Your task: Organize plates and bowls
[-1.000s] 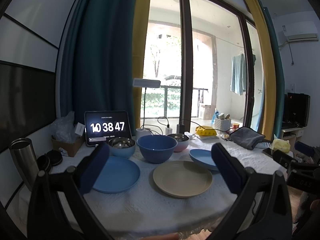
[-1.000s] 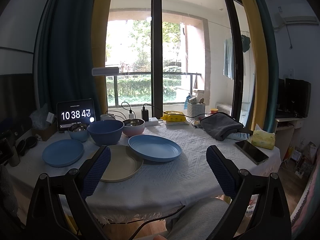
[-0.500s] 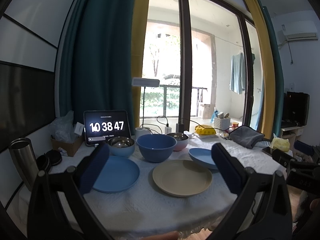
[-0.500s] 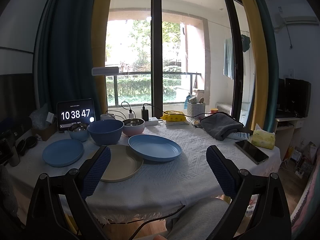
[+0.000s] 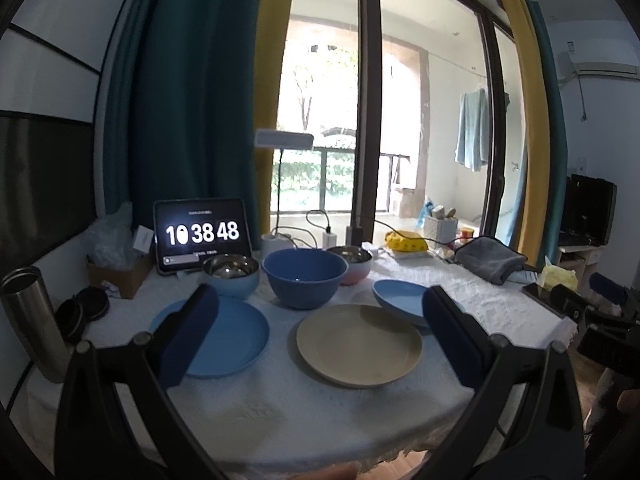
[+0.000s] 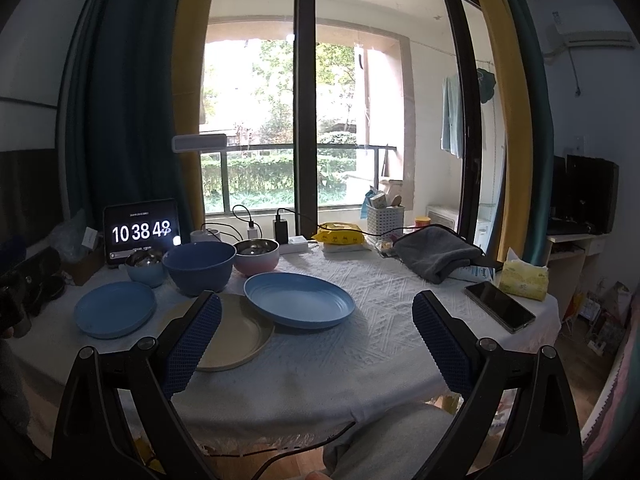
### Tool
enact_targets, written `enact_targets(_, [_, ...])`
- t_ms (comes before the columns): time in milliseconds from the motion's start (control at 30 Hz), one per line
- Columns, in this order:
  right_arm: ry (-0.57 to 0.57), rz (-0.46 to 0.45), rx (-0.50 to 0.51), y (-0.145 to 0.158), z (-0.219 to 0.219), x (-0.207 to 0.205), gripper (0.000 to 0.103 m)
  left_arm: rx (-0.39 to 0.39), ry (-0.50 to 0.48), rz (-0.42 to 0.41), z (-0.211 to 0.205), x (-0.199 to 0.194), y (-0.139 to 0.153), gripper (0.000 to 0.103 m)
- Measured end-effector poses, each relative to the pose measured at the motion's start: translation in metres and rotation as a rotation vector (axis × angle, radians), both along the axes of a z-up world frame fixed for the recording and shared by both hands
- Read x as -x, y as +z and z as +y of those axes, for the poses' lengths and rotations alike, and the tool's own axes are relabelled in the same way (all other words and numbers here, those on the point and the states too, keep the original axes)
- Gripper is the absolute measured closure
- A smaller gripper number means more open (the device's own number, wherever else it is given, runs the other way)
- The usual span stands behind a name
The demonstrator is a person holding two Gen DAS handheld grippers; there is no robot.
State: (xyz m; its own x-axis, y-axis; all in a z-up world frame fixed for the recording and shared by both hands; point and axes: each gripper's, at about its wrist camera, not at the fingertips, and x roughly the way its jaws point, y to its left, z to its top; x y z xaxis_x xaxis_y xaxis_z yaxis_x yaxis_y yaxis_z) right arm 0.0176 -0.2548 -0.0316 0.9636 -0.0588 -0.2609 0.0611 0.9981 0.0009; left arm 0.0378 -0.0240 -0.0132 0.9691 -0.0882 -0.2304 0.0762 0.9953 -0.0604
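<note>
On the white tablecloth lie a flat blue plate (image 5: 224, 338) (image 6: 115, 314), a beige plate (image 5: 359, 345) (image 6: 236, 332) and a deeper blue oval plate (image 5: 400, 300) (image 6: 299, 299). Behind them stand a large blue bowl (image 5: 304, 278) (image 6: 199, 266), a steel-lined light-blue bowl (image 5: 231, 274) (image 6: 145, 266) and a steel-lined pink bowl (image 5: 352, 262) (image 6: 256, 256). My left gripper (image 5: 320, 340) is open, held above the table's near edge in front of the plates. My right gripper (image 6: 318, 340) is open too, nothing between its fingers, just right of the beige plate.
A tablet clock (image 5: 202, 236) stands at the back left, a steel flask (image 5: 30, 320) and black lids (image 5: 82, 312) at the left edge. A grey cloth (image 6: 436, 254), phone (image 6: 500, 306), yellow tissue pack (image 6: 524, 278), chargers and cables (image 6: 280, 232) sit behind and right.
Both grippers stay open and nearly still. The left wrist view has crept slightly toward the table; the clock has ticked from 47 to 48.
</note>
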Motion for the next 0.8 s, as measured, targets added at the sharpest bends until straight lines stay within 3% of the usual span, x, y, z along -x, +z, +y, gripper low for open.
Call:
enact_targets(333, [0.014, 0.038, -0.045, -0.009, -0.022, -0.051, 0.005, -0.010, -0.078, 0.077, -0.030, -0.062, -0.008, 0.001])
enact_targets(800, [-0.047, 0.104, -0.100, -0.025, -0.057, -0.126, 0.014, -0.044, -0.127, 0.145, -0.080, -0.145, -0.029, 0.001])
